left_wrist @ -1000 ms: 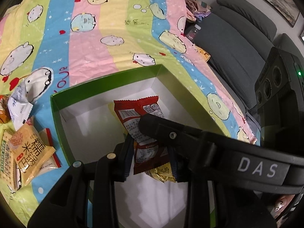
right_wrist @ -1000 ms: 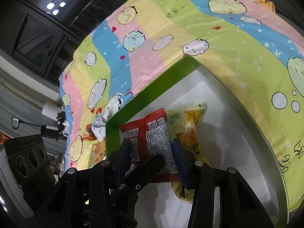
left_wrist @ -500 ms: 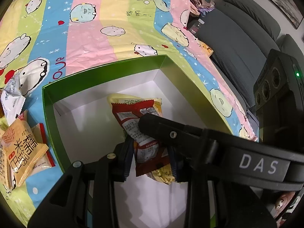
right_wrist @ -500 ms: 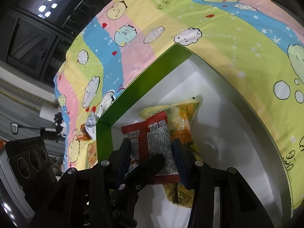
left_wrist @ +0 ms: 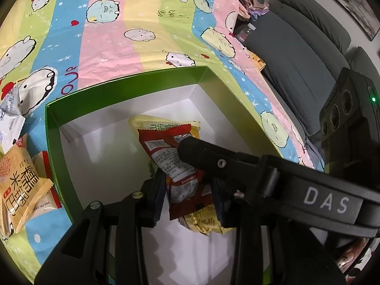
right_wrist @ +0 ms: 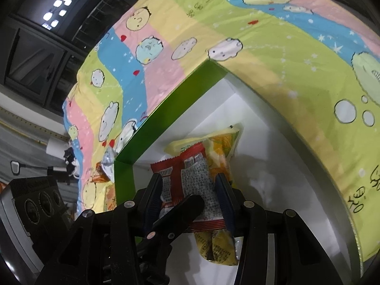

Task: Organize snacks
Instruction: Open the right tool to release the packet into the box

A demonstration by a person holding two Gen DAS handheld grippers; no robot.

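A green box with a white inside [left_wrist: 133, 78] [right_wrist: 166, 109] lies open on the striped cartoon blanket. Both grippers reach into it from opposite sides. A red snack packet [left_wrist: 171, 156] [right_wrist: 190, 178] lies on a yellow snack bag [left_wrist: 204, 220] [right_wrist: 220, 152] on the box floor. My left gripper [left_wrist: 190, 187] has its jaws apart on either side of the red packet. My right gripper [right_wrist: 190, 190] likewise stands open around it. Each gripper's finger crosses the other's view.
Several loose snack packets [left_wrist: 19, 185] lie on the blanket [left_wrist: 106, 35] left of the box, among them an orange one and a white one [left_wrist: 9, 109]. A grey sofa [left_wrist: 296, 47] stands at the blanket's far right edge.
Both grippers have sunk lower into the box with the red packet, which now lies on the yellow bag. The yellow bag shows more from under it.
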